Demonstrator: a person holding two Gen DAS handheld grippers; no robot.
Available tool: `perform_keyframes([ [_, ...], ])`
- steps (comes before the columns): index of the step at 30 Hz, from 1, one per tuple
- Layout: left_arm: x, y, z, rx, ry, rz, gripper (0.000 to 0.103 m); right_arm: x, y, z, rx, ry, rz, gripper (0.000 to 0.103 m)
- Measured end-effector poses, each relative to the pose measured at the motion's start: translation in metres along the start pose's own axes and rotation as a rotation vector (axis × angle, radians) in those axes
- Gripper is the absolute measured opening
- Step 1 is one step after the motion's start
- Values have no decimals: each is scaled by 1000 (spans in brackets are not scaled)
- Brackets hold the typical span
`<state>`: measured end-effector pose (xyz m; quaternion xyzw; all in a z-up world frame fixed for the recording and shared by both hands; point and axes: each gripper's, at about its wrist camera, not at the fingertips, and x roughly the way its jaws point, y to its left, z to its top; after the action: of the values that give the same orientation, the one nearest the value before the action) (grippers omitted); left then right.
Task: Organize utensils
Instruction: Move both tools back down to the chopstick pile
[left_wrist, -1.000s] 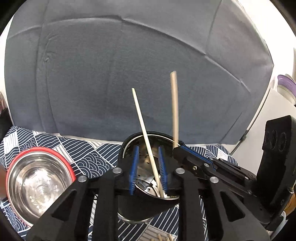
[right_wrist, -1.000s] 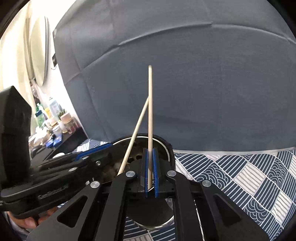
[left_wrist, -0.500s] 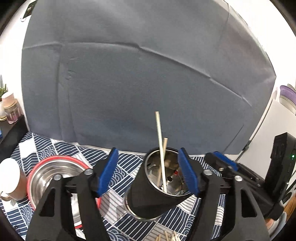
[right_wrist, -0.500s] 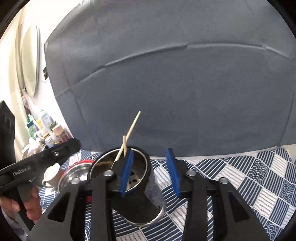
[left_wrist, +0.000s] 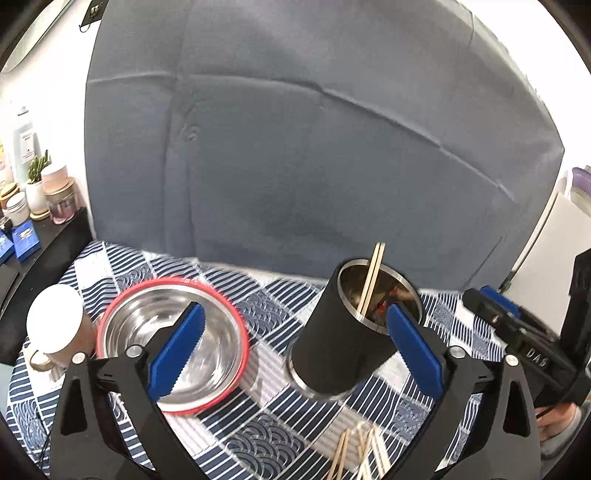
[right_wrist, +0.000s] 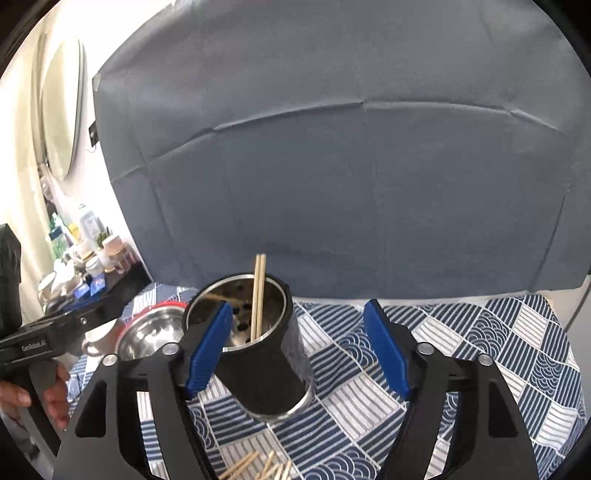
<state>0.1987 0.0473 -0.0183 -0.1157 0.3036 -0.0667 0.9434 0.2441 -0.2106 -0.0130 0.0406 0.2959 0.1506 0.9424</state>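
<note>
The loose chopsticks (left_wrist: 360, 454) lie on the cloth (right_wrist: 498, 354) on the near side of the holder (left_wrist: 347, 339), at the bottom edge of both wrist views, below and behind the fingertips. They fan out with their long axes running roughly toward the holder, tips pointing away from it.

Both grippers hang above the cloth on the holder's near side. The left gripper (left_wrist: 295, 350) has its jaws opening, very wide, with nothing pressed between the pads; the holder only shows through the gap. The right gripper (right_wrist: 299, 350) is also opening and grasps nothing.

In the left view the pile sits toward the right finger, in the right view toward the left one, so it lies between the two hands, neither clearly nearer.

Two chopsticks (right_wrist: 258, 295) stand together in the holder, leaning on its far rim. Left of the holder sits a bowl (left_wrist: 125, 325), then a cup (left_wrist: 55, 321).

Likely next: either hand drops back and down to the pile.
</note>
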Motion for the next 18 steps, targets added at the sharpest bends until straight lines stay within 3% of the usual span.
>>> perform_keyframes([
  [5,4,4,-23,20,84,20,97,-1,1,-17,1,56,-17,83],
  [18,17,8,-100,31,295,29,97,12,-10,-95,28,277,-75,84],
])
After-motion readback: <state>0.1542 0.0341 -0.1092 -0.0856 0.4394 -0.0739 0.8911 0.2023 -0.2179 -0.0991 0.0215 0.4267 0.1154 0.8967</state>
